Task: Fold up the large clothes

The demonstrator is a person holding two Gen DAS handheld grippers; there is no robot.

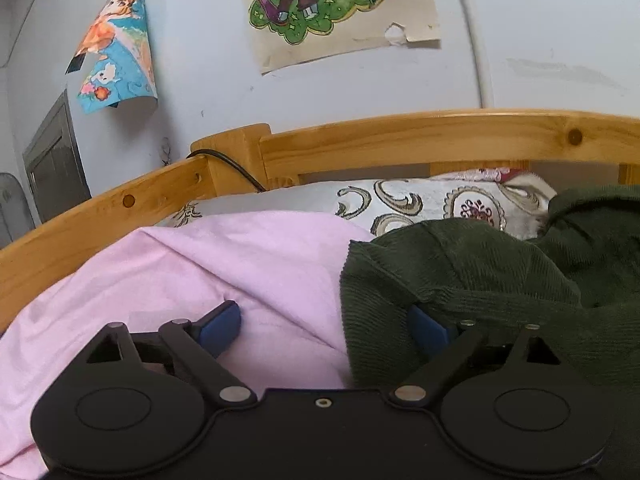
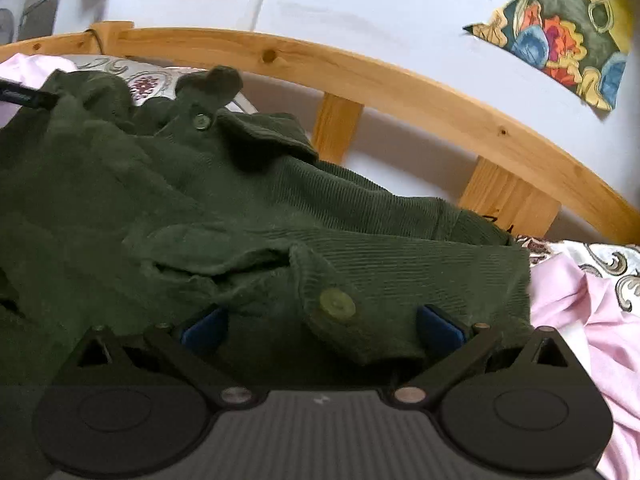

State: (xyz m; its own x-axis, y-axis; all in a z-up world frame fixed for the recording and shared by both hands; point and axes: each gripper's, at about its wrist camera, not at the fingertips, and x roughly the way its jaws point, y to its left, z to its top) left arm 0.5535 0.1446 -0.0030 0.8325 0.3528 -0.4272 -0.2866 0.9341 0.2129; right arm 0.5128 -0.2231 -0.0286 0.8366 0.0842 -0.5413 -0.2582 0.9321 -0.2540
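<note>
Left wrist: left gripper [image 1: 324, 326] fingers spread wide at green corduroy shirt [image 1: 460, 276] hem, gripping nothing | right gripper [image 2: 322, 326] fingers apart over cuff | risk: pinching pink sheet [image 1: 180, 280] too.

A pale wall [image 1: 200, 60] hung with curling cartoon posters [image 1: 116, 48] rises behind a wooden bed rail [image 1: 400, 136].

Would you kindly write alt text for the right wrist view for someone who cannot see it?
A dark green corduroy shirt lies rumpled on a pink sheet, a buttoned flap just ahead of the open right gripper. Behind runs a wooden bed rail against a pale wall.
</note>
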